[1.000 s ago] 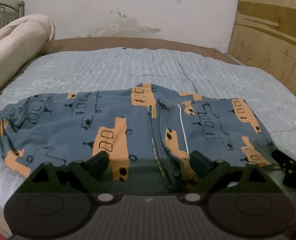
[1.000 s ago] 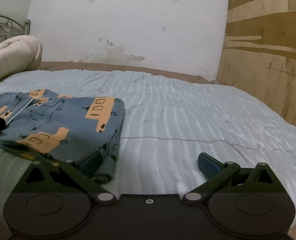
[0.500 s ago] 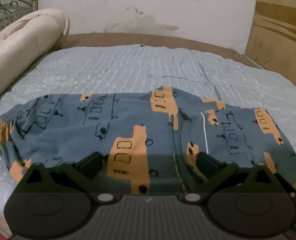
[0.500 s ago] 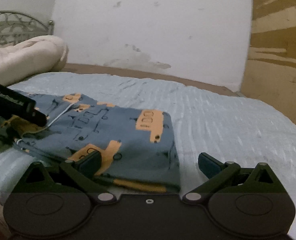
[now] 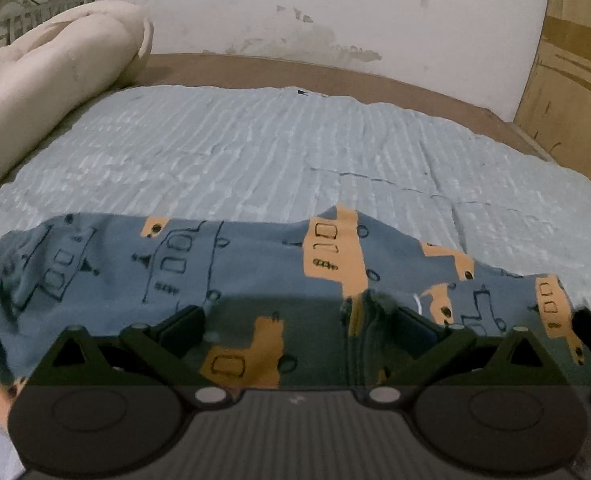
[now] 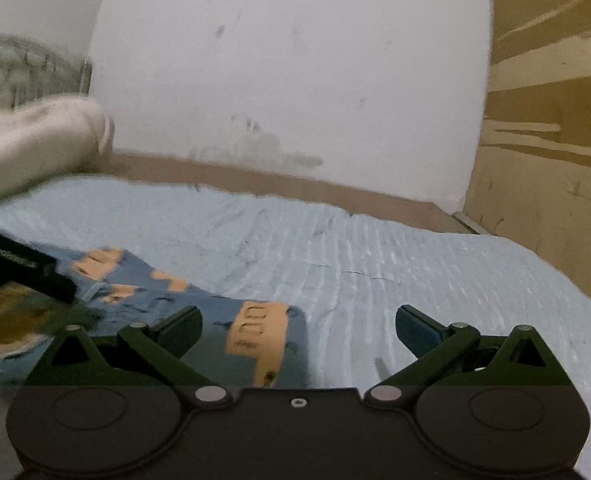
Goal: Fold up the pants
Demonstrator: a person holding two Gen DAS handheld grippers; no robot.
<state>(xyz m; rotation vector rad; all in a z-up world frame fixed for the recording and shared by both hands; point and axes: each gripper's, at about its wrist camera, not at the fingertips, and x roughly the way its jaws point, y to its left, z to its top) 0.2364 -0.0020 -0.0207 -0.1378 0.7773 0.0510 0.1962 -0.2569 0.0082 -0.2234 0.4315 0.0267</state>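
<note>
The pants are blue-grey with orange vehicle prints and lie folded lengthwise across the near part of the bed. My left gripper hovers open just above their near edge, by the waistband seam, with nothing pinched. In the right wrist view the right end of the pants lies below and left of my right gripper, which stands open over the cloth's corner and the sheet. A black part of the left gripper shows at the left edge of that view.
A light blue ribbed bedsheet covers the bed. A rolled cream duvet lies at the far left by a metal headboard. A white wall stands behind and a wooden panel on the right.
Both grippers have drawn back toward the near edge and swung left. The pants now sit lower and closer in the left view. The right gripper rose slightly.
</note>
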